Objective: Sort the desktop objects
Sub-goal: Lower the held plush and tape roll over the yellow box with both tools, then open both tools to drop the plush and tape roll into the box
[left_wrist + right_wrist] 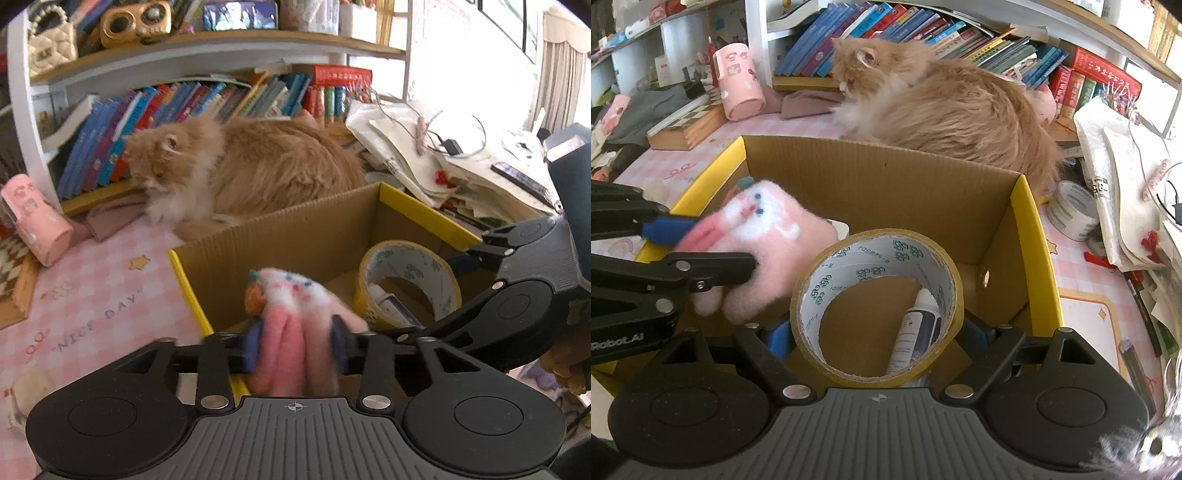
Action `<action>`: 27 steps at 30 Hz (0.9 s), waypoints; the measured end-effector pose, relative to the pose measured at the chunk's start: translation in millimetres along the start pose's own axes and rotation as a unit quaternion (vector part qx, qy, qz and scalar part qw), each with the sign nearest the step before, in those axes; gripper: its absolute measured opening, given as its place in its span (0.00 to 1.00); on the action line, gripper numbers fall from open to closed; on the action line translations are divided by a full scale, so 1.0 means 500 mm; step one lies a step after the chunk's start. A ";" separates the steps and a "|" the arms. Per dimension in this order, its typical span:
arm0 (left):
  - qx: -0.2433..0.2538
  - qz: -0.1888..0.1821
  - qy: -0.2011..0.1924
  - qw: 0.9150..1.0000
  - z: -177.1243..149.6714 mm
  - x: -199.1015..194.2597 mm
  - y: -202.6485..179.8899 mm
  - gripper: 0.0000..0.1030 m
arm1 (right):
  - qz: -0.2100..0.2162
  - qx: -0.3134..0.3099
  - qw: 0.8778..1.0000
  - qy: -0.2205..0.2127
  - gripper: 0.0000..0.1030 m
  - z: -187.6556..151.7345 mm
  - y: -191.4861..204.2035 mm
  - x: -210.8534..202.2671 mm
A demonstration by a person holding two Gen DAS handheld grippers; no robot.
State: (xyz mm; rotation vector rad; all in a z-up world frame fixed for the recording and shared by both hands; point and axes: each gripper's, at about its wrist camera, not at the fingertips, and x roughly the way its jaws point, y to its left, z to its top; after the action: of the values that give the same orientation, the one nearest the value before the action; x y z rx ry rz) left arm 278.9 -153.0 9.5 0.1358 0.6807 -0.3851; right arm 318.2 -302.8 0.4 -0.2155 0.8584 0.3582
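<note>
Risk first: the plush [291, 325] sits between the left gripper [295, 349] pads, jaws part open and loose about it, above the near-left of the box [886, 184]; pads look barely on it, so it may snag on the blue foam, or tip outward over the yellow rim rather than drop inside. The right gripper [879, 332] spans the tape roll [877, 306] at its widest, jaws far apart and pressed on its sides, over the box's near part; a smooth hard ring could twist out and land on the bottle [916, 332] seen through its core. The cat [942, 107] lies touching the far wall; a paw in is possible. Plush: soft, fuzzy, pink-white, compressible. Tape: rigid glossy ring, printed liner. Box: corrugated card.
</note>
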 end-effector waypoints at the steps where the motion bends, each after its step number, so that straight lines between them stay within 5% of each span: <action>1: 0.000 0.001 -0.008 1.000 0.000 -0.007 0.000 0.55 | -0.002 0.003 1.000 -0.001 0.83 0.000 0.000 -0.001; 5: 0.011 0.009 -0.038 0.999 0.003 -0.034 -0.005 0.68 | -0.004 0.025 1.000 -0.007 0.83 -0.002 -0.005 -0.014; 16: 0.051 0.011 -0.075 0.996 0.000 -0.104 -0.008 0.72 | -0.045 0.069 0.994 -0.078 0.85 0.005 0.000 -0.090; 27: 0.050 -0.004 -0.092 0.994 -0.024 -0.158 0.022 0.73 | -0.078 0.115 0.985 -0.106 0.85 -0.022 0.040 -0.152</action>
State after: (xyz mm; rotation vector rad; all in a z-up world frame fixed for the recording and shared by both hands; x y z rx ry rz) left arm 219.9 -116.1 50.5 0.1903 0.4801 -0.4338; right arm 257.0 -304.9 50.9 -0.0289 0.6617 0.1294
